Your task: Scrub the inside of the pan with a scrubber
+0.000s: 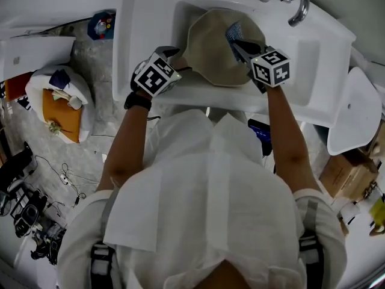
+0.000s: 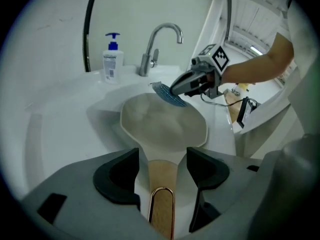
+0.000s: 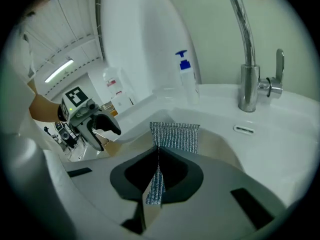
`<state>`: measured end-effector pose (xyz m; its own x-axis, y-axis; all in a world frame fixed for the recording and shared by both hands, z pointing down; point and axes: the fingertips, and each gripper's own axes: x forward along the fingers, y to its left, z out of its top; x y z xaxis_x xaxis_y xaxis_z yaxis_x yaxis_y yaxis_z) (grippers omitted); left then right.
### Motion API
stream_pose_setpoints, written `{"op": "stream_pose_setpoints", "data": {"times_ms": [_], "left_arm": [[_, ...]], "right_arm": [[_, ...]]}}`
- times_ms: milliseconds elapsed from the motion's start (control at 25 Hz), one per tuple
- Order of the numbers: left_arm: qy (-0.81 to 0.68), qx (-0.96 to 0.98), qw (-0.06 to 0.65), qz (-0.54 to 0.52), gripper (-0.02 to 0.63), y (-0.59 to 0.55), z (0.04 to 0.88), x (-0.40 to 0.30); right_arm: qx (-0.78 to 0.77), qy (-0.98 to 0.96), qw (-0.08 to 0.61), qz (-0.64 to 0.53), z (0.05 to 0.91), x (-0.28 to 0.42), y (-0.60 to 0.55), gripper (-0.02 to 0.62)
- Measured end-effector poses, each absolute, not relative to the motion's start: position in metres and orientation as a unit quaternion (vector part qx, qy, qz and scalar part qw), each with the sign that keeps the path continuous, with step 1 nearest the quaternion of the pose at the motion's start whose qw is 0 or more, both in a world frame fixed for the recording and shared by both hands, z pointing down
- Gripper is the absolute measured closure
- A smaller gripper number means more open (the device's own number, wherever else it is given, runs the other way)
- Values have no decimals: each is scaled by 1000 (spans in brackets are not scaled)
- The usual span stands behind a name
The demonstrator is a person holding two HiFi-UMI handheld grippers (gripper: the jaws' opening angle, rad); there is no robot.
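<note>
Two claws met over a white sink (image 1: 328,47) in the head view. The left claw (image 1: 175,58) sat at the handle end of a beige pan (image 1: 207,56) lying in the basin. The right claw (image 1: 239,43) held a blue scrubber (image 1: 233,31) at the pan's far rim.

From the left gripper view, the left claw's jaws stood wide, with the pan's wooden handle (image 2: 161,176) between them and gaps on both sides. A soap bottle (image 2: 112,59) and faucet (image 2: 161,36) stood behind.

From the right gripper view, the right claw's jaws were pinched on the scrubber's mesh, which stuck out past the tips.
</note>
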<state>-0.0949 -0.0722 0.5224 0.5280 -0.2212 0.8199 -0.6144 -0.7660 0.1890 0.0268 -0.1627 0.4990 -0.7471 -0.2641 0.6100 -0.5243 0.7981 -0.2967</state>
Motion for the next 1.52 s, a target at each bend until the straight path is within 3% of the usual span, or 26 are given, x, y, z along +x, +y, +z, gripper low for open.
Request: {"op": "stream_pose_setpoints", "data": {"times_ms": [200,520,920,1320,1520], "left_arm": [[-219,819,232,477,304,-61,552,-97],[-201,806,221,511,315,-57,577,-94],[-197,809,198,518,342,-58,585,-93],[-196,809,197,517,344,-59,586,-92],[-194,809,199,518,345,-58,586,-94]], "right_arm": [[260,-861,343,272,550,40,-174,578],[296,-828,363,309,608,35,-198,578],[378,-805,290,354,635,11,-256,578],[308,-837,265,367,623,-48,-243,578],[216,-863,288,355,613,-81,-205,578]]}}
